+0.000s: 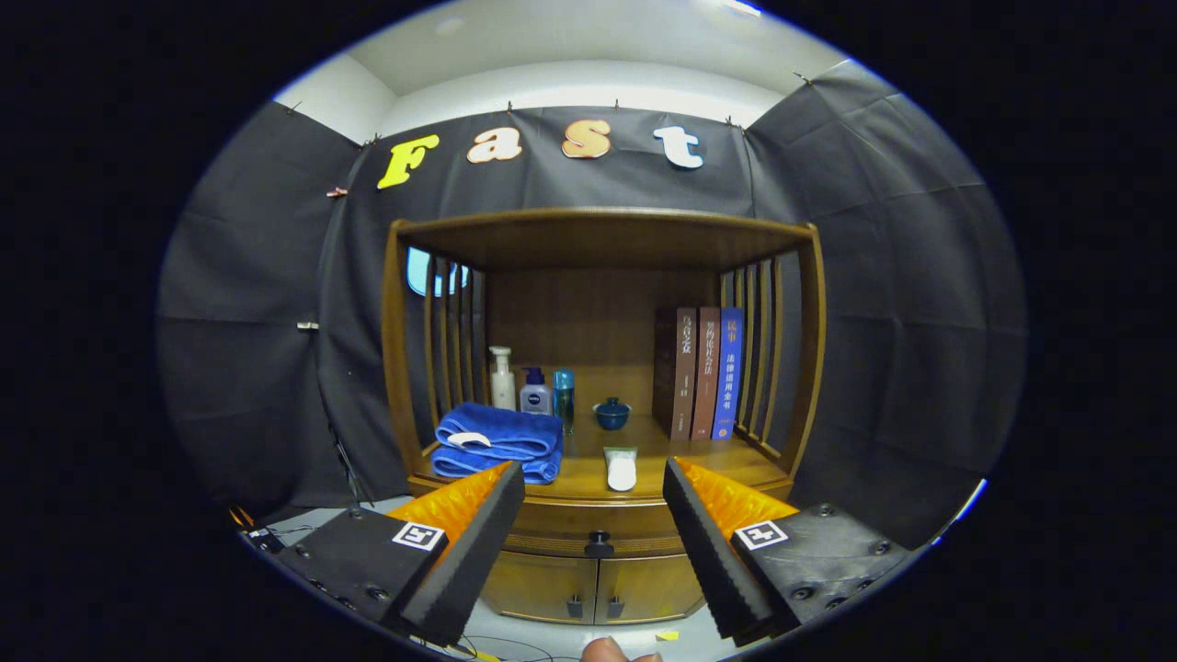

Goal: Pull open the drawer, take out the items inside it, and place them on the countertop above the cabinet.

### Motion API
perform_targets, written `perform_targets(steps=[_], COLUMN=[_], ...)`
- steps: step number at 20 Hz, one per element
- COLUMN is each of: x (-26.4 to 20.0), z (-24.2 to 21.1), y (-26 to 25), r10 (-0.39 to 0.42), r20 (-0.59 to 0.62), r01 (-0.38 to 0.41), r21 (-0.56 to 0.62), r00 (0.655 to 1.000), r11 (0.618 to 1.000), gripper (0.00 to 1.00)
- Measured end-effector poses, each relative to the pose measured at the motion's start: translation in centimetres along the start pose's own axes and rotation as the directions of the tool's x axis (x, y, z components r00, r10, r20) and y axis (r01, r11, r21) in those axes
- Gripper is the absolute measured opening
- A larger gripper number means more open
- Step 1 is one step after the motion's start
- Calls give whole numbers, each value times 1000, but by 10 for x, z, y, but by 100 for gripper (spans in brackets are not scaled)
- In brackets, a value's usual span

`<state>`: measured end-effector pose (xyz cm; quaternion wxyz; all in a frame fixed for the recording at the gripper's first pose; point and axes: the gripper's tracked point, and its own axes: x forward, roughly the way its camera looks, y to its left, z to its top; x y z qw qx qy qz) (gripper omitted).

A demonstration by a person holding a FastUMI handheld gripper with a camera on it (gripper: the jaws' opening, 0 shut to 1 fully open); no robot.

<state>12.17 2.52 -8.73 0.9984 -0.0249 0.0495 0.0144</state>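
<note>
The drawer [598, 529] sits shut under the countertop [588, 478] of the wooden cabinet [602, 414], its dark knob [599, 544] showing between the fingers of the gripper [593, 501], which are spread wide apart and hold nothing, well short of the cabinet front. On the countertop lie a white tube [622, 468] near the front edge, a folded blue towel [499, 441] to its left, and behind them a white pump bottle [501, 378], a blue-capped lotion bottle [535, 392], a slim teal bottle [564, 399] and a small blue lidded cup [611, 414]. Three upright books [701, 372] stand at the right, and two lower doors [596, 588] are closed beneath the drawer.

Towel [499, 441] left, books [699, 372] right, tube [622, 468] between, on countertop [680, 469].
</note>
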Motion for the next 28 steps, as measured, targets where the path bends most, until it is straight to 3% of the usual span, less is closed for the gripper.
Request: perform_targets(steps=[14,28], x=[-134,-159], z=[67,82], y=[-20,-35], r10=[-17,-19], r20=[93,129], r01=[14,11], r21=[39,61], r00=[996,991], r11=[999,998], gripper=[99,99])
